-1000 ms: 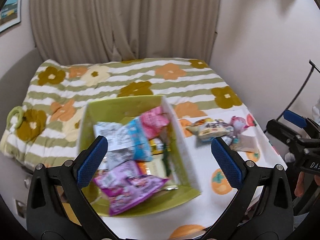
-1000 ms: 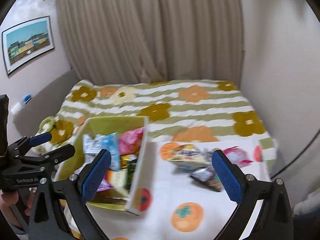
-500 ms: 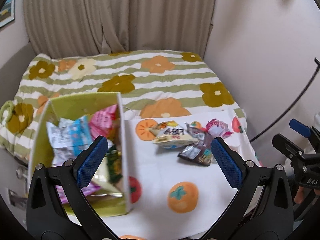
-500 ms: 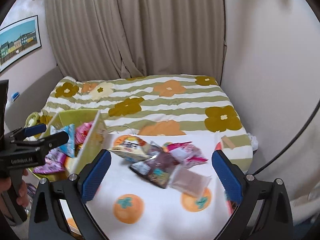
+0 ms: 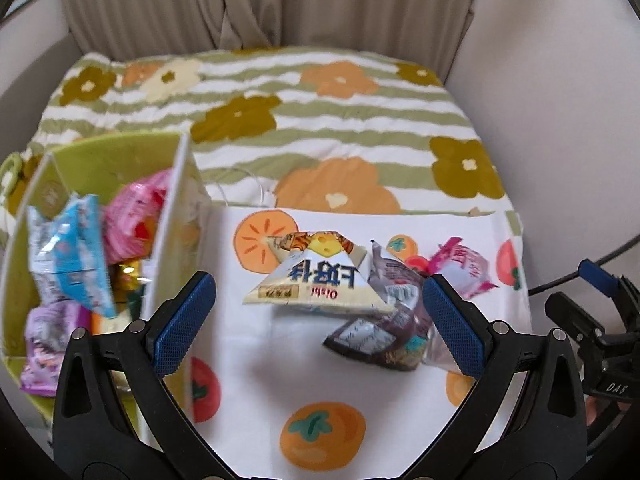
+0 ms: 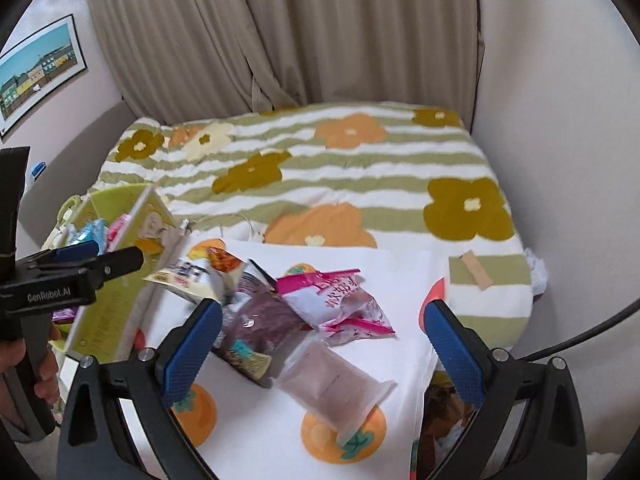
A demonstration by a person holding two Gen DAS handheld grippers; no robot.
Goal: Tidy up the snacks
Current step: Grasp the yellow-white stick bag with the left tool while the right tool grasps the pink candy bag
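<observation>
Tongs shifted right; box (snack-filled) left.

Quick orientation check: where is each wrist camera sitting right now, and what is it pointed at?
Left wrist: above the open left gripper, facing the cream packet beside the green box; right gripper at its right edge.
Right wrist: above the open right gripper, over the translucent packet; left gripper and hand at left.
Shared: snack pile, box, bedspread.

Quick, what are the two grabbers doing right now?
Left gripper: open, holding nothing.
Right gripper: open, holding nothing.
</observation>
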